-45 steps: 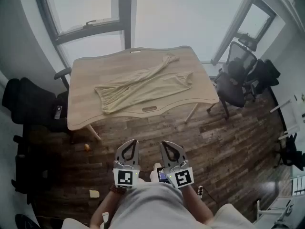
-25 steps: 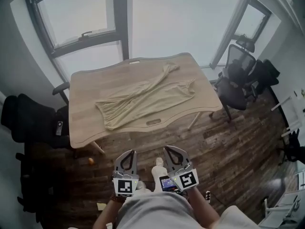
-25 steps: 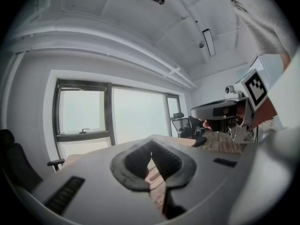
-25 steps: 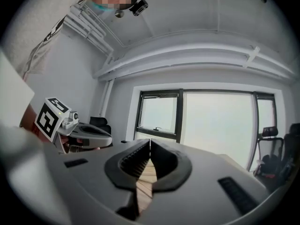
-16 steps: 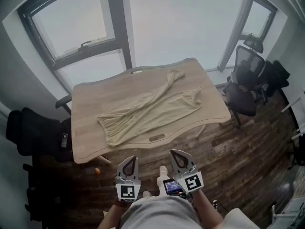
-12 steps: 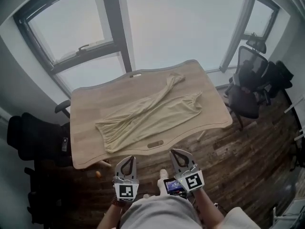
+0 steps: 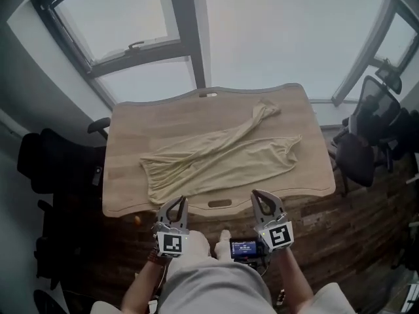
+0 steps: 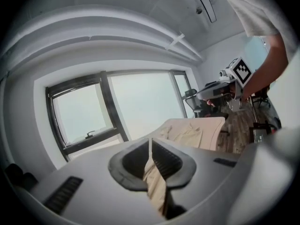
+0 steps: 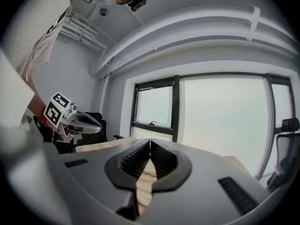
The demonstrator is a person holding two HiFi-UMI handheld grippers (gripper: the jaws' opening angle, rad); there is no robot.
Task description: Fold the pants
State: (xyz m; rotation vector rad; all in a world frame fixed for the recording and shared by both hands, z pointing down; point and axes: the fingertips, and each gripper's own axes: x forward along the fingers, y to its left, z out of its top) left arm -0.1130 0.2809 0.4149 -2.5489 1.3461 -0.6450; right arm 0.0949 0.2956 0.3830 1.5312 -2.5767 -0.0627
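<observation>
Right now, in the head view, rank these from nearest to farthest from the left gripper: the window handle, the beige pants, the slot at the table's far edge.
From the left gripper:
1. The beige pants, spread on the table just ahead.
2. The slot, at the middle of the table's far edge.
3. The window handle, beyond the table, up and to the left.

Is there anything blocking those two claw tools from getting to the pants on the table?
Nothing visible does. The pants lie alone on the table, and only bare wood separates them from the left gripper and right gripper, both shut and empty near the front edge.
</observation>
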